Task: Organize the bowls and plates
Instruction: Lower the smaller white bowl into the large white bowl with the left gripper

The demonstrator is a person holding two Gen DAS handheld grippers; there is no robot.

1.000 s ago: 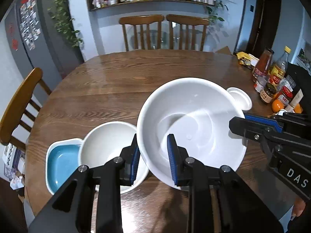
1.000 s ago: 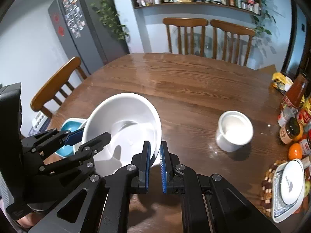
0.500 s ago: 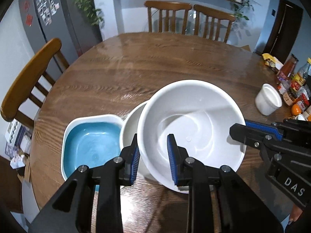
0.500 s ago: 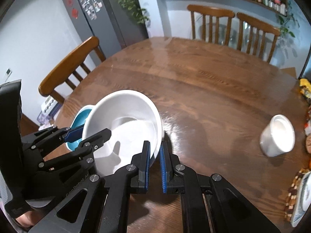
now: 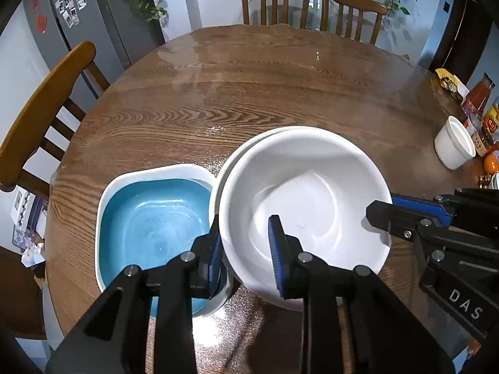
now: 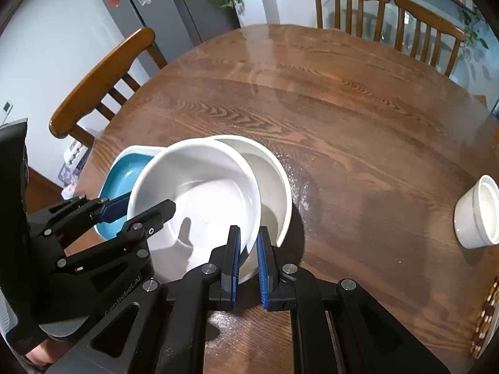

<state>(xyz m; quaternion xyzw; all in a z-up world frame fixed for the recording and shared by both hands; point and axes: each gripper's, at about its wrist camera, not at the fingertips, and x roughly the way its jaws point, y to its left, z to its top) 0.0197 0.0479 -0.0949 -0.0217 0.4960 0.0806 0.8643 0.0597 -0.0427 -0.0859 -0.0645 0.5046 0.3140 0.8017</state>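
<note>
Two grippers are clamped on one large white bowl (image 5: 307, 193), which is held tilted over a second, slightly off-white bowl (image 6: 274, 187) standing on the round wooden table (image 5: 265, 87). The rim nearest the left gripper (image 5: 246, 257) is pinched between its blue pads, one finger inside the bowl and one outside. The opposite side of the rim is gripped by the right gripper (image 6: 248, 263), whose jaws are drawn almost together on the thin wall. The lower bowl is seen peeking out beyond the held one in both views; whether the two are touching cannot be told. Just beside them, toward the table edge, a square dish with a blue inside (image 5: 156, 218) is set, its white rim close against the lower bowl. A small white ribbed cup (image 6: 477, 215) is placed well apart on the far side of the table, near jars and bottles (image 5: 480, 115). Wooden chairs (image 5: 308, 3) are ranged round the table, and a grey fridge (image 6: 149, 9) is seen behind
</note>
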